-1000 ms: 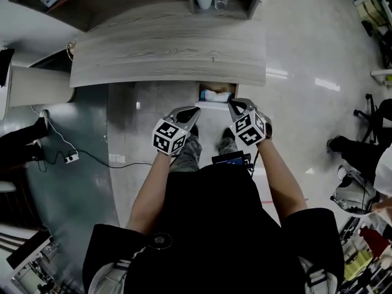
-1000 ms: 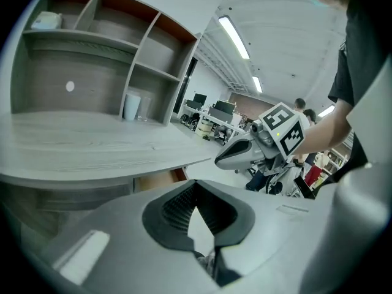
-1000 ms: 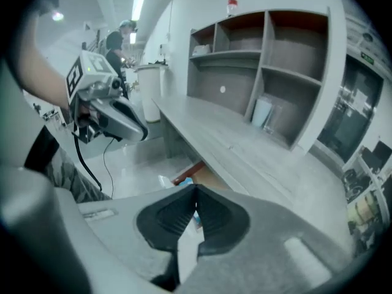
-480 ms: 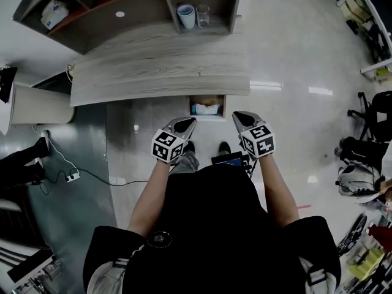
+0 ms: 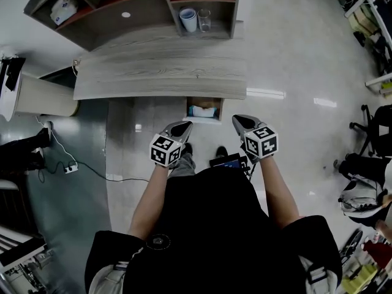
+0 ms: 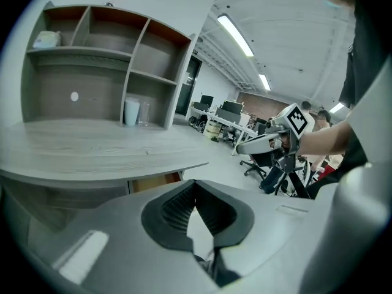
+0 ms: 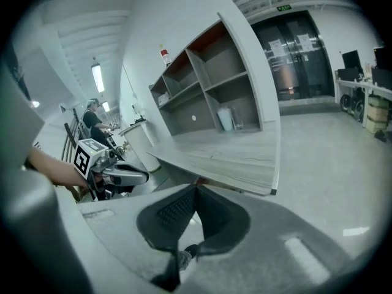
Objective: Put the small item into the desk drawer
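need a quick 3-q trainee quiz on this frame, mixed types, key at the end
1. True or false: the left gripper holds an item.
2. The desk drawer is: A) shut; B) open, a white item inside; C) open, empty.
3. How many cups stand in the shelf unit on the desk?
Key: 1 false, it is shut and empty, like the right gripper; 2 B; 3 two, a white cup and a clear glass.
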`<state>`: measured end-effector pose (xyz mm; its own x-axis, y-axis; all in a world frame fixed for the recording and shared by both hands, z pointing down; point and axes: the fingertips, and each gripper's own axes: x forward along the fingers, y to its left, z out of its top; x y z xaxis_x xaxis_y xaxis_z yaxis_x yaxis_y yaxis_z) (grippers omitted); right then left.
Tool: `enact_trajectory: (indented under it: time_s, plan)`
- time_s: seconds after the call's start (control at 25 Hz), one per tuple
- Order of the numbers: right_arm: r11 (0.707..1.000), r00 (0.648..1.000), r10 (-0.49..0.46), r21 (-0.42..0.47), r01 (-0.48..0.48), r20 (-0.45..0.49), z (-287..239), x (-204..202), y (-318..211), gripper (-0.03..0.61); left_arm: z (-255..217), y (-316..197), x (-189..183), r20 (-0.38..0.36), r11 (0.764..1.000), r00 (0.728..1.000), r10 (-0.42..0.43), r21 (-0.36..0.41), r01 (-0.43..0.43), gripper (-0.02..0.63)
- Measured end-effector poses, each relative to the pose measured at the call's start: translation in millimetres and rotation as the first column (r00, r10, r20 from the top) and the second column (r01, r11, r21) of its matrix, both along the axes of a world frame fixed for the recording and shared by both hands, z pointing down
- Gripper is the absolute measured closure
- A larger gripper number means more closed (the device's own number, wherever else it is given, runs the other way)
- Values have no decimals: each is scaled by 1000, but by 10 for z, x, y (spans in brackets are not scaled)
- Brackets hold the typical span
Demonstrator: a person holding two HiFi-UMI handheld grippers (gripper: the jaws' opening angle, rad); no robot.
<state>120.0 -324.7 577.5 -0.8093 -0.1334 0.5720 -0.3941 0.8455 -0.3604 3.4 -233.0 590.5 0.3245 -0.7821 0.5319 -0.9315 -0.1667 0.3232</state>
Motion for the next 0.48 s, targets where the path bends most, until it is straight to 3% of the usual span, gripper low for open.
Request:
enact_trajectory:
  time_s: [0.24, 0.48]
  plan:
    - [999, 999, -34, -31, 35, 32, 79, 55, 16, 578, 56, 177, 145, 7, 996, 996, -91, -12, 91, 621]
    - [999, 999, 7, -39, -5, 45, 44, 161, 83, 578, 175, 302, 143, 10, 996, 997, -82, -39, 82, 623]
